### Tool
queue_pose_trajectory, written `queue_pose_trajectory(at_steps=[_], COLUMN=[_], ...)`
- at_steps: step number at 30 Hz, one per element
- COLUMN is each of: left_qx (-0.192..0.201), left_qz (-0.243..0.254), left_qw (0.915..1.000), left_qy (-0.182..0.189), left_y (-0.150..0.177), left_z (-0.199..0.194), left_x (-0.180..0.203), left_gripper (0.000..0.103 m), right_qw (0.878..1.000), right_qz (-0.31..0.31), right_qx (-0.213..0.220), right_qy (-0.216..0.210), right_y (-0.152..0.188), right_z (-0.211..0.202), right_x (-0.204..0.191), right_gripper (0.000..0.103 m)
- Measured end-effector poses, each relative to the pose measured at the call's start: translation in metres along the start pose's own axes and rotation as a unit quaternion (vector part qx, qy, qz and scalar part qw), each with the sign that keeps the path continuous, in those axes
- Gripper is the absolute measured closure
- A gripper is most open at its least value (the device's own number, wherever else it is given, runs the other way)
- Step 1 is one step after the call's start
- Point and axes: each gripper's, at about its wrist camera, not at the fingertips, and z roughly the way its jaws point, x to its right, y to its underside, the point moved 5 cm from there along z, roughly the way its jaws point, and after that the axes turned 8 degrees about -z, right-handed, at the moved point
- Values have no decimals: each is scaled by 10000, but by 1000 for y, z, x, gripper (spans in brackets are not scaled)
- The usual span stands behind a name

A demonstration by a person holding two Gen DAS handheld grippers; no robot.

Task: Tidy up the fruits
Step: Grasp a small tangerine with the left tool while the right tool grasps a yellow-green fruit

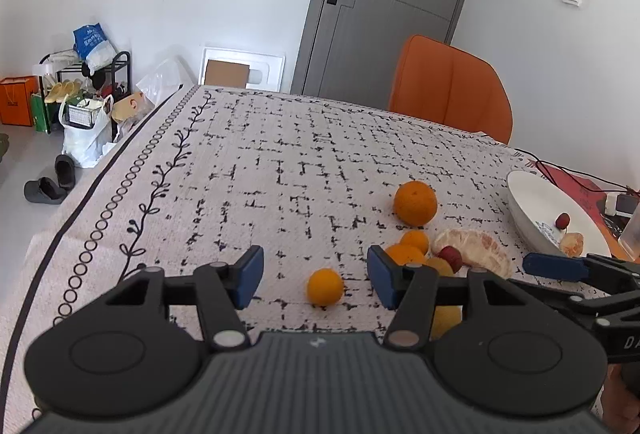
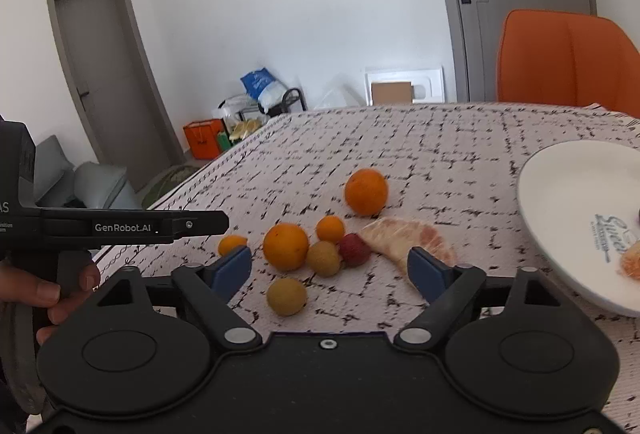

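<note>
Fruits lie loose on the patterned tablecloth. My left gripper [image 1: 315, 276] is open, with a small orange [image 1: 325, 287] lying between its fingers on the cloth. A large orange [image 1: 415, 203], more small oranges [image 1: 414, 240], a red lychee [image 1: 450, 257] and a peeled pomelo segment [image 1: 478, 248] lie to its right. My right gripper [image 2: 330, 272] is open and empty above a yellow-brown fruit [image 2: 287, 296], an orange [image 2: 285, 246], a red lychee [image 2: 354, 249] and the pomelo segment [image 2: 416, 238]. A white plate [image 2: 568, 194] at the right holds a peeled tangerine [image 2: 631, 262].
An orange chair [image 1: 450, 88] stands behind the table's far edge. Red mat, cables and a glass lie beyond the plate [image 1: 532, 202] at the right. The table's left edge [image 1: 120, 162] drops to a floor with bags, shoes and a rack.
</note>
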Motion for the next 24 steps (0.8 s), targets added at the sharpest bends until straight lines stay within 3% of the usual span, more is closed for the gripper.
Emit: queue_pose_trajectory(at_steps=[8,9,10,12,15,23,24], left_qx=[-191,-239,-309,-344,-359,-234,-236], left_qz=[-51,-44,-46,-48,-9,30,29], left_qw=[9996,9994,9992,9990,9985,9995,9995], left_qy=[223,248,263,277,411,233,225], left_y=[8,10,12,14,14,9,8], left_z=[13,17,21,24,21,6,5], left_x=[-3,-3,-3,-3,-2,-11,-12], left_gripper=[56,59,70,83,83,83,83], right_qw=[9995,9994,9993,9991,9989,9978,9976], right_qz=[62,30,2,-37,-60,-34,-28], right_qx=[-294,-330,-363,-415,-466,-667,-696], right_qy=[36,53,61,75,75,-15,-46], right_y=[2,2,3,4,5,12,12], right_z=[12,12,14,15,18,34,36], right_x=[-11,-13,-14,-16,-19,-26,-27], right_gripper=[29,30,30,31,32,42,50])
